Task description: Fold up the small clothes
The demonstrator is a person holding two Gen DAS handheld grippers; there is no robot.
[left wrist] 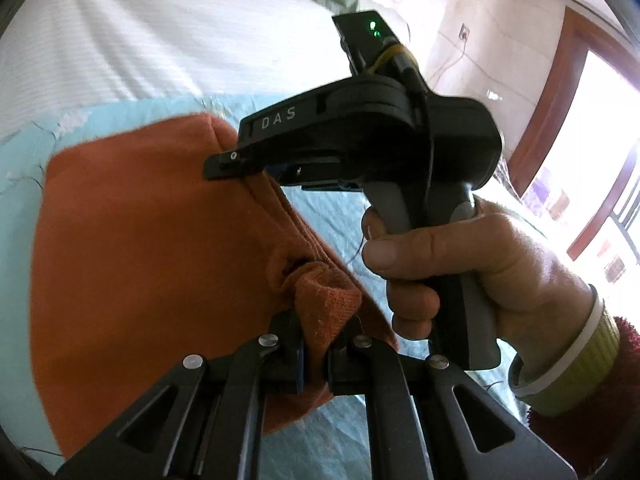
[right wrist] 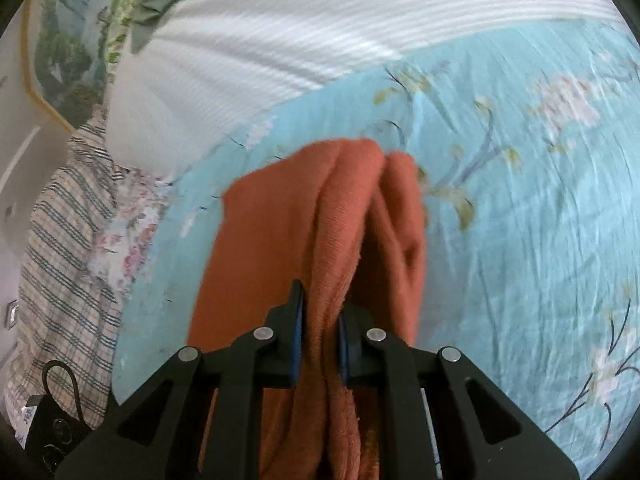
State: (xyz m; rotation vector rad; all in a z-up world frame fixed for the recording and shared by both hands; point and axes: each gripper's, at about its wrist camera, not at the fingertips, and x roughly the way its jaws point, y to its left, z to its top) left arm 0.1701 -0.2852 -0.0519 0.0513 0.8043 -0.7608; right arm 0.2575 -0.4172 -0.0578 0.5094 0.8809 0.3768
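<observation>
The left gripper is clamped on a bunched corner of the orange garment, and the right gripper pinches a thick gathered fold of the same cloth, which hangs between them above the blue floral bedsheet (a white striped cover lies beyond). The likely trouble is uneven layers: with so much fabric gathered in each grip, one layer could slip free or the edges could land askew. That would leave a lumpy, crooked fold on the bed.
</observation>
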